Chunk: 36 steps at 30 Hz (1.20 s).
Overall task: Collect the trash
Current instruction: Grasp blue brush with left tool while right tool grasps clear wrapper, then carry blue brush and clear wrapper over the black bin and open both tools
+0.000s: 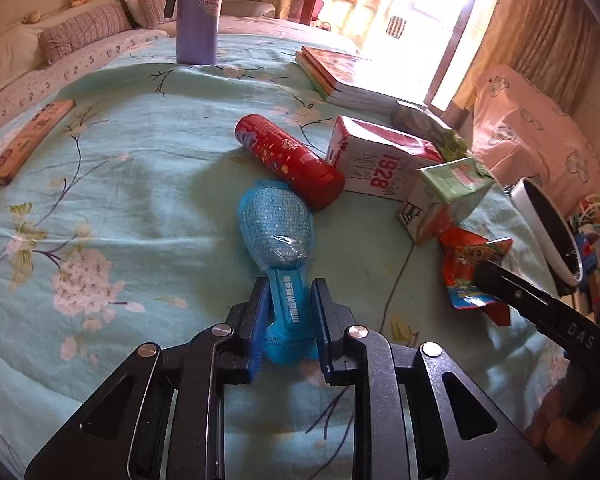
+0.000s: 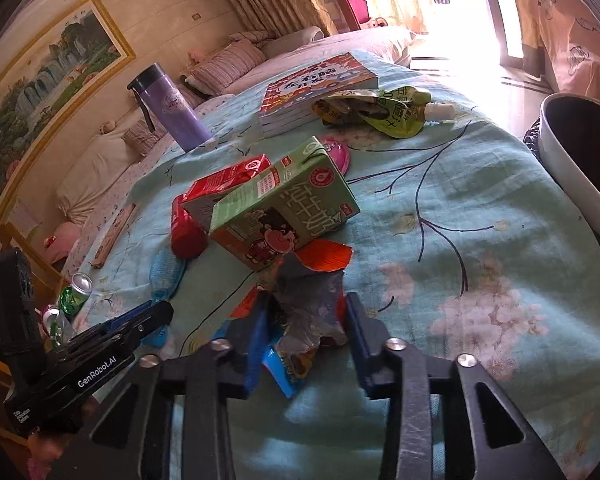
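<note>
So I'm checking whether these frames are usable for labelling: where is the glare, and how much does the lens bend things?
Left wrist view: the doorway is blown out white, washing over the books; the bedspread bulges into a dome. Right wrist view: the same doorway glares top right, the painting curves strongly, corners go black, and the bin stays readable.

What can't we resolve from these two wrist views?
- Bin interior: dark, cut off by the frame edge in both views.
- Pink object: right wrist view, mostly hidden behind the green carton.
- Left claw contact on the blue wrapper: pads flank it, pinch unclear.
- Cans: small, part-hidden by the left claw's body.
</note>
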Each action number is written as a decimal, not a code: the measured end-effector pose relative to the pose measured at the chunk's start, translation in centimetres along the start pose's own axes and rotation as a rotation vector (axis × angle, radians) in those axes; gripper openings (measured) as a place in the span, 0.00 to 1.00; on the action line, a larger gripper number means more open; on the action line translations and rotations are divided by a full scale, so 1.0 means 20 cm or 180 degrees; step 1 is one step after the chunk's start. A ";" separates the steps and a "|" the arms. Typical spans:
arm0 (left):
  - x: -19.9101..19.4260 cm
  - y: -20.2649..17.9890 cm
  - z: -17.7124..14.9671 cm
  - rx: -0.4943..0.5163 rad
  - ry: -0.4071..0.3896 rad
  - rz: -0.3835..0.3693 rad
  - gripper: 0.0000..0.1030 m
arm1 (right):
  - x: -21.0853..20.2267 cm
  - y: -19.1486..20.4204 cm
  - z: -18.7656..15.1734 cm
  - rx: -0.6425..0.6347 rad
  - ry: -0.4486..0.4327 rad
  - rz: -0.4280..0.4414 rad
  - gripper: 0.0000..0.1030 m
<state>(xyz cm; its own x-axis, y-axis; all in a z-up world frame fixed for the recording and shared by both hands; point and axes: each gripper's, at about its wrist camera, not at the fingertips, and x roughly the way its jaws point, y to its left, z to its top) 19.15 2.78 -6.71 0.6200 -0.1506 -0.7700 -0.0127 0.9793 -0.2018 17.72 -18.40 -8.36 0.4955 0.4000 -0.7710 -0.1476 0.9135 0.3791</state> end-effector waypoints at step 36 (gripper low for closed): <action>-0.27 -0.77 -0.11 0.0705 -0.0131 -0.0785 0.19 | -0.68 -0.38 -0.07 0.0253 -0.0677 -0.0052 0.06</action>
<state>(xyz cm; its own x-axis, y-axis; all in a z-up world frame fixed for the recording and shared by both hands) 14.29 -11.72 -0.81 0.6144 -0.3855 -0.6884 0.3096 0.9203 -0.2391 10.87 -30.67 -1.46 0.6677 0.3529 -0.6554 -0.0742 0.9077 0.4131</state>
